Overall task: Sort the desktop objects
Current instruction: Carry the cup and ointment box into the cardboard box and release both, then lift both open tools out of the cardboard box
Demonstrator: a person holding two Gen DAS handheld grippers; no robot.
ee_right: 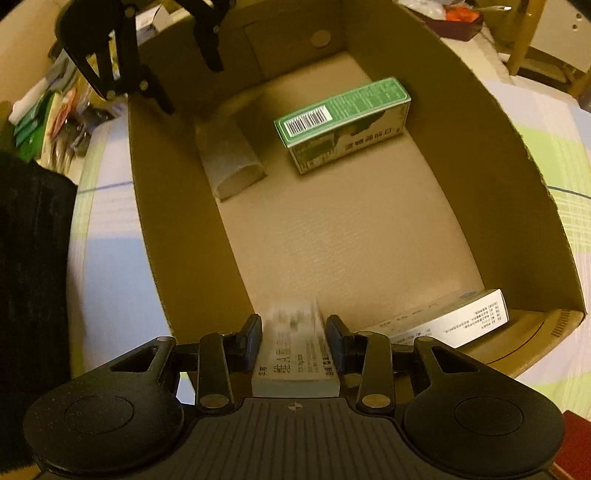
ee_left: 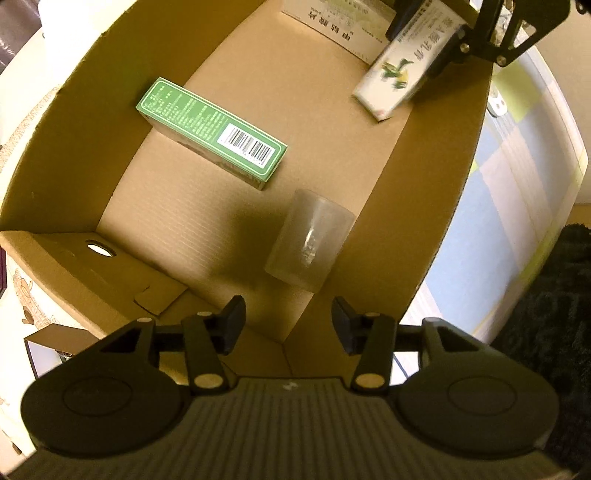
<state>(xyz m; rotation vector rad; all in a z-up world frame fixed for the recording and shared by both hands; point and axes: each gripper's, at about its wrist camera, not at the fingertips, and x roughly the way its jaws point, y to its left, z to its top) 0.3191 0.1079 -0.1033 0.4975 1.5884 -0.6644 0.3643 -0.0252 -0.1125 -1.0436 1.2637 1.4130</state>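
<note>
Left claw (ee_left: 288, 325): points down into the cardboard box (ee_left: 436, 192); fingers apart, nothing between them. Just ahead of its fingertips a clear plastic cup (ee_left: 308, 240) lies on its side on the box floor, apart from both pads. Farther ahead and to the left lies the green carton (ee_left: 212, 131), barcode face up. At the far end of the box, beyond the cup, a white carton with black print (ee_left: 332, 22) rests on the floor.

Right claw (ee_right: 293, 334): points steeply down at the opposite end of the box; fingers clamped on a white medicine carton (ee_right: 295, 354), one pad on each long side. This carton is held above the box floor. Immediately to the right of this claw the white carton with black print lies against the box's end wall. Outside the box lies a checked cloth (ee_right: 546, 155).
</note>
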